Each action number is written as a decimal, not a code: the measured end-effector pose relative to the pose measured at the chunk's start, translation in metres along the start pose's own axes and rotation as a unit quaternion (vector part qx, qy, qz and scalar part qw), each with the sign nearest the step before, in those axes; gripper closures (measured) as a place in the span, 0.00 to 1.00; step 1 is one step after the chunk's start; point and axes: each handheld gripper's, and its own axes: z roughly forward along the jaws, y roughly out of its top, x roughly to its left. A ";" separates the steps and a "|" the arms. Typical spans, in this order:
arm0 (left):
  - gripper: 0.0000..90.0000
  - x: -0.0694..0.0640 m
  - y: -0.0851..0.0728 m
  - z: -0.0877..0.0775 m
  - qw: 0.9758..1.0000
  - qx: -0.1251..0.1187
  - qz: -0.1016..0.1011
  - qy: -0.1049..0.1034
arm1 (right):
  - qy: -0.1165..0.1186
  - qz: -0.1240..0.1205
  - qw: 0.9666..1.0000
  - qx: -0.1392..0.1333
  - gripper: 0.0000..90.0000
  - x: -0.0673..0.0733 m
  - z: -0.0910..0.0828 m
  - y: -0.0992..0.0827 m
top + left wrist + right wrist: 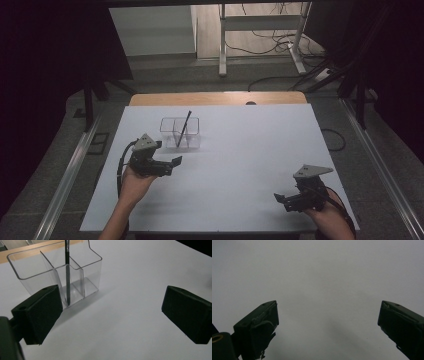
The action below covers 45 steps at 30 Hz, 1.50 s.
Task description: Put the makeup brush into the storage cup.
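A clear plastic organiser (pixel 180 133) with several compartments stands on the white table (pixel 240 150), left of centre. A dark pen (pixel 183 128) leans upright in it. In the left gripper view the organiser (pixel 85 270) is close ahead at upper left, the pen (pixel 67 277) standing in a front compartment. My left gripper (pixel 172 164) sits just in front of and below the organiser, open and empty (pixel 110 302). My right gripper (pixel 281 201) rests near the front right corner, open and empty (pixel 327 312) over bare white table (pixel 319 272).
A wooden strip (pixel 215 98) runs along the table's far edge. Metal rails (pixel 70 170) flank both sides. Beyond the table stand a white desk frame (pixel 222 45) and loose cables (pixel 280 42) on the floor.
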 end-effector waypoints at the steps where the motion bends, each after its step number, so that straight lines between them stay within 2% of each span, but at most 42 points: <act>1: 0.05 0.000 -0.001 -0.001 1.000 0.001 0.000 0.000 | 0.000 0.000 1.000 0.000 0.04 0.000 0.000 0.000; 23: 0.05 -0.001 -0.013 -0.016 1.000 -0.001 -0.014 0.001 | -0.001 -0.003 1.000 0.001 0.04 0.000 0.001 0.000; 45: 0.05 -0.003 -0.025 -0.027 1.000 0.001 -0.017 0.003 | -0.001 -0.002 1.000 0.002 0.04 0.000 0.001 0.000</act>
